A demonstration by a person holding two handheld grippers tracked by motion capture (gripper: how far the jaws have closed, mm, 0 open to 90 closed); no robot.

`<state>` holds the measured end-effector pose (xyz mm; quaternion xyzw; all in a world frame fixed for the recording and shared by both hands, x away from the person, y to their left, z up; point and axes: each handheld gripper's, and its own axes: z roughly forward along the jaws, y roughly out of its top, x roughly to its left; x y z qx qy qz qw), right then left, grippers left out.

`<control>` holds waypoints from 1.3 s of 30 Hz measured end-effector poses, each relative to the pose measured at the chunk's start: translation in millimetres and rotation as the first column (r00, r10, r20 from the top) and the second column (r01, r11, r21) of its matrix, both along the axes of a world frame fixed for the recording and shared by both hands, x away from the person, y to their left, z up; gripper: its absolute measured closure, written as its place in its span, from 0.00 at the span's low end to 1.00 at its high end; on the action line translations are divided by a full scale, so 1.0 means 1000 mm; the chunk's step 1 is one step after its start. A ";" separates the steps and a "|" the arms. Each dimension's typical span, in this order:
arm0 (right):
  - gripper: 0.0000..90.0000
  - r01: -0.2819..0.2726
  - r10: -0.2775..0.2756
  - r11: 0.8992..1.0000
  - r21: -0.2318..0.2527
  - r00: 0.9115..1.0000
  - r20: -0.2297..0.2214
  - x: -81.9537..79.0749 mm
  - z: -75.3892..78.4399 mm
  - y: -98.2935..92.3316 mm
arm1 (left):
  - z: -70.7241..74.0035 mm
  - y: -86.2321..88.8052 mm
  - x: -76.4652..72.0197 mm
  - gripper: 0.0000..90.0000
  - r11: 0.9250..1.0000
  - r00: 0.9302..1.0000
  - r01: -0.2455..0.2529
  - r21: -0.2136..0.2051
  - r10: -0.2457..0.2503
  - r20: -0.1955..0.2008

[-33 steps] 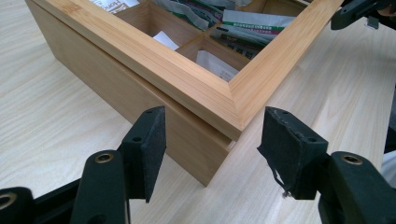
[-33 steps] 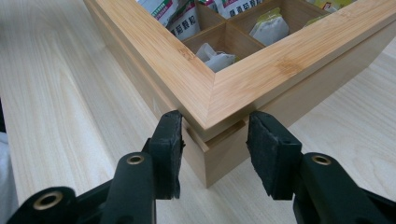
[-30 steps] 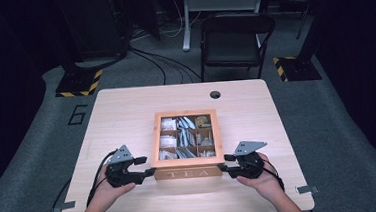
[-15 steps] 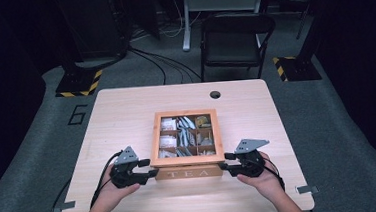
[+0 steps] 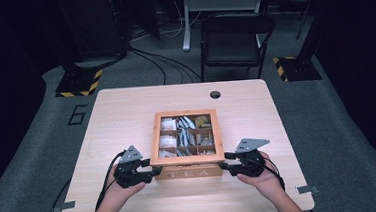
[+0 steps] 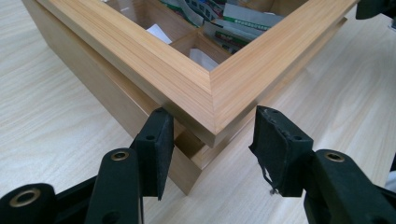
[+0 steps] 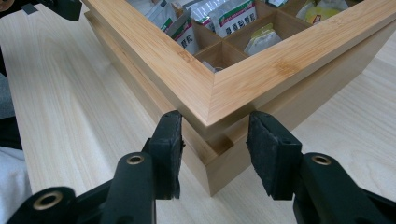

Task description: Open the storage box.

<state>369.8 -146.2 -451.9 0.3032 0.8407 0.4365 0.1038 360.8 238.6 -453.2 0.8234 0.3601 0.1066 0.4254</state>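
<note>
Wooden tea box (image 5: 188, 173) sits at near-centre of the bench (image 5: 116, 116), glazed lid (image 6: 196, 88) down or barely raised. Left gripper (image 6: 210, 149) straddles its front-left lid corner, fingers (image 6: 156, 140) just been closing, not clearly pressing; right gripper (image 7: 212, 149) likewise straddles the front-right corner, fingers spread. Judgement: seat both pairs under the lid lip, then lift evenly to avoid racking the hinge

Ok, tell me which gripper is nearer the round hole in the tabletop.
Right. The right gripper sits at the tea box's near right corner, the same side as the hole; the left gripper is at the near left corner.
</note>
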 end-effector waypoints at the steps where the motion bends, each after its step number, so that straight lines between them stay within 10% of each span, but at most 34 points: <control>1: 0.61 0.002 -0.002 1.000 -0.002 1.000 0.001 0.000 0.000 0.000 | 0.001 0.000 0.000 0.54 1.000 1.000 -0.004 0.003 0.004 -0.003; 17: 0.47 0.016 -0.017 1.000 0.024 0.999 0.045 0.003 0.004 -0.002 | 0.014 -0.001 0.004 0.53 1.000 0.999 -0.012 0.009 0.012 -0.031; 39: 0.41 0.031 -0.023 0.998 -0.055 0.988 0.153 0.017 0.023 0.000 | 0.043 0.002 0.015 0.53 1.000 0.998 -0.011 -0.006 0.011 -0.060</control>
